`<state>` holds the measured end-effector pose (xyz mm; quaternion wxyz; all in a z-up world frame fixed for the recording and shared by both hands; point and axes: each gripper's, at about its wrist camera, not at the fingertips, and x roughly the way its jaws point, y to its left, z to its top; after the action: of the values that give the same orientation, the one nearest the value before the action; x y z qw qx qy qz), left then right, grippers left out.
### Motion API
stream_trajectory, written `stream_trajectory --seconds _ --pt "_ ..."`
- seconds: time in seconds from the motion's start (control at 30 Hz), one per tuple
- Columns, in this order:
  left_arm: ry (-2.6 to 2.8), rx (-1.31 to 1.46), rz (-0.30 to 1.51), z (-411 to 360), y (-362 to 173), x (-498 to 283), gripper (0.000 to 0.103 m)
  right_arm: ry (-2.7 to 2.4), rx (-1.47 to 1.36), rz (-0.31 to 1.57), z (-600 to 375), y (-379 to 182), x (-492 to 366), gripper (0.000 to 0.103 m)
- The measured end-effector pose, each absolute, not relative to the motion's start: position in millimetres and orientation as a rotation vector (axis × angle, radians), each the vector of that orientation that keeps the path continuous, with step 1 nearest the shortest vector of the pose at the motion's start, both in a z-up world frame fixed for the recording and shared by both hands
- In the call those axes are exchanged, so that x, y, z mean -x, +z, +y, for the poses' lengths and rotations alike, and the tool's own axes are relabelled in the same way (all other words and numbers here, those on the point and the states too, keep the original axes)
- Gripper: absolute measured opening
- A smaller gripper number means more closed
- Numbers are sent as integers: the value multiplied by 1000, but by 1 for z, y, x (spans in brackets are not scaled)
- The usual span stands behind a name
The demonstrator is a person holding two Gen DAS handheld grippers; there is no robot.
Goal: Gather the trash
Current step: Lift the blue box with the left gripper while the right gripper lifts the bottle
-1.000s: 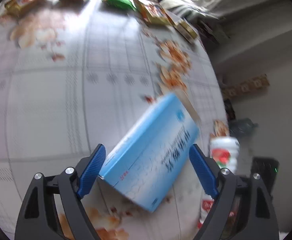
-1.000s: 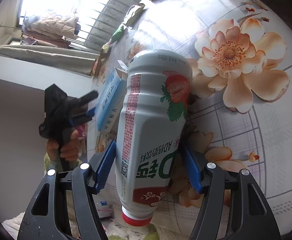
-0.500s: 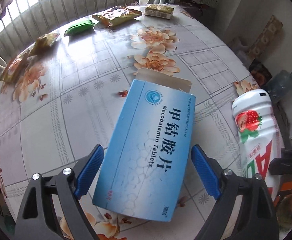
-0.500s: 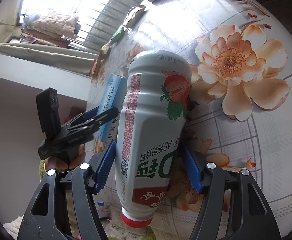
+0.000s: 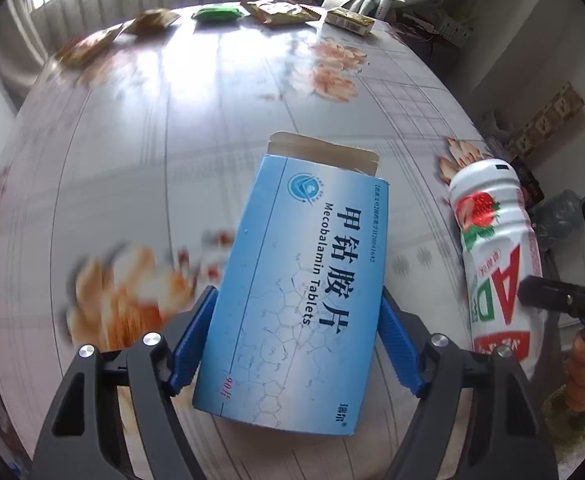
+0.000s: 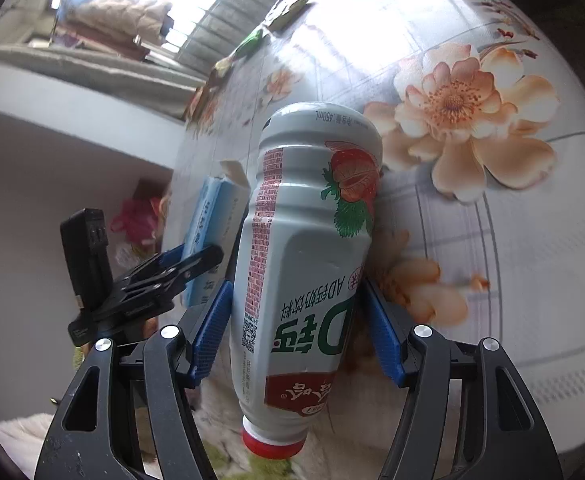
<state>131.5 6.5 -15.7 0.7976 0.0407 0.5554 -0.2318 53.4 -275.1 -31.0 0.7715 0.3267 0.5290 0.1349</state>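
Note:
A blue medicine box [image 5: 312, 280] with an open end flap sits lengthwise between the blue pads of my left gripper [image 5: 298, 296]. The jaws are closing and both pads touch the box's long sides. The right wrist view shows the same box [image 6: 212, 216] edge-on, with the left gripper [image 6: 180, 264] around it. A white strawberry drink bottle [image 6: 304, 264] with a red cap [image 6: 272, 444] is gripped by my right gripper [image 6: 297, 286], cap toward the camera, at the table's edge. The bottle [image 5: 492, 264] also shows to the right of the box.
The table [image 5: 152, 120] has a glossy floral cloth. Along its far edge lie a green packet [image 5: 216, 12], yellow wrappers [image 5: 280, 12], a brown packet [image 5: 152, 20] and a small box [image 5: 348, 20]. Barred windows stand behind. Cartons and clutter fill the floor right of the table.
The left gripper swung round the box and its jaws narrowed until the pads met the box's sides. The right gripper kept the bottle and barely shifted.

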Motion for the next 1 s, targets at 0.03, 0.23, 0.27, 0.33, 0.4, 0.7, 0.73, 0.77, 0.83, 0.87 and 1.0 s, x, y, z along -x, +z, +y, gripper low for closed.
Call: stream_trajectory --seconds 0.03,0.23,0.27,0.33,0.4,0.7,0.73,0.77,0.83,0.87,1.0 --pt "-482 -75 1194 9 -16 -121 75 285 -693 1150 -274 -29 -51 61" --pt "-438 -59 1180 3 -17 -101 79 202 -623 1141 -262 -22 -51 64" --pt "-430 -51 1171 2 -18 -101 79 192 -618 1141 -259 -22 -54 64" --pt "-429 -57 1157 -1 -18 -102 79 171 -613 1140 -256 -23 -56 65" --pt "-428 -65 1145 -3 -19 -105 79 159 -612 1138 -253 -23 -58 65" --pt "-416 -96 1113 -10 -20 -109 79 136 -647 1141 -247 -33 -65 65" --pt "-414 -101 1110 -9 -20 -108 79 133 -645 1139 -247 -32 -65 65" --pt "-412 -105 1107 -10 -20 -108 78 130 -644 1137 -247 -32 -66 65" --pt "-408 -114 1099 -11 -21 -108 76 128 -638 1134 -246 -32 -66 65" --pt "-410 -116 1097 -12 -21 -108 76 124 -635 1132 -243 -32 -69 64" --pt "-410 -122 1094 -12 -21 -108 76 119 -618 1125 -237 -33 -73 62"
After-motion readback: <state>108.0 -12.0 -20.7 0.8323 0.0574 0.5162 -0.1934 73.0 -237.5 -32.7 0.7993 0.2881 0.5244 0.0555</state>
